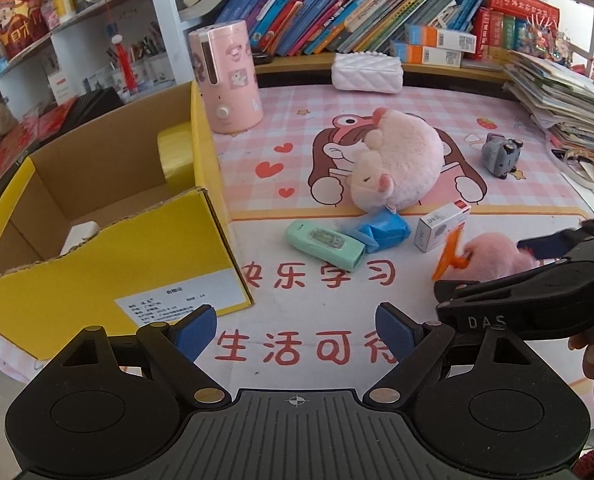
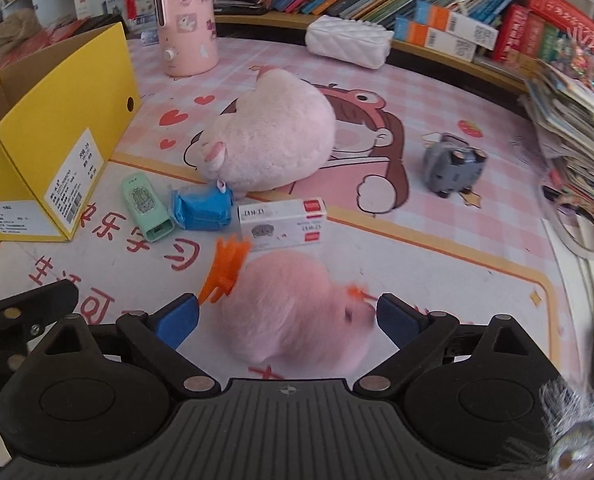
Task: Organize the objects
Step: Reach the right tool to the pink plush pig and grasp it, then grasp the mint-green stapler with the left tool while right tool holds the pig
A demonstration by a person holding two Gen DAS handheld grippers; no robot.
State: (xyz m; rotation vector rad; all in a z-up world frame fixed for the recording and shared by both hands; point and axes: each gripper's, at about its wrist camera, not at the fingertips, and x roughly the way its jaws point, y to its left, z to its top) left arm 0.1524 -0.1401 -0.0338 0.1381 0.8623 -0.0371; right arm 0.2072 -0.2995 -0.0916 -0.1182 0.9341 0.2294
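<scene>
A small pink plush [image 2: 293, 312] with orange feet lies on the printed mat between the fingers of my right gripper [image 2: 287, 320]. The jaws stand open around it, with the left pad clear of the fur. In the left wrist view that plush [image 1: 493, 254] shows beside the right gripper [image 1: 537, 264]. My left gripper [image 1: 295, 332] hangs open over bare mat, next to the yellow cardboard box [image 1: 117, 256]. Beyond lie a mint case [image 2: 147, 208], a blue packet [image 2: 201, 208], a white carton [image 2: 283, 222], a big pink plush pig [image 2: 273, 140] and a grey toy [image 2: 453, 166].
A pink cylinder appliance [image 1: 227, 76] and a white quilted case [image 1: 367, 72] stand at the back below a shelf of books. A stack of papers [image 1: 561, 92] and a tape ring [image 1: 585, 168] crowd the right edge. The box holds a white item [image 1: 81, 234] and yellow roll [image 1: 175, 156].
</scene>
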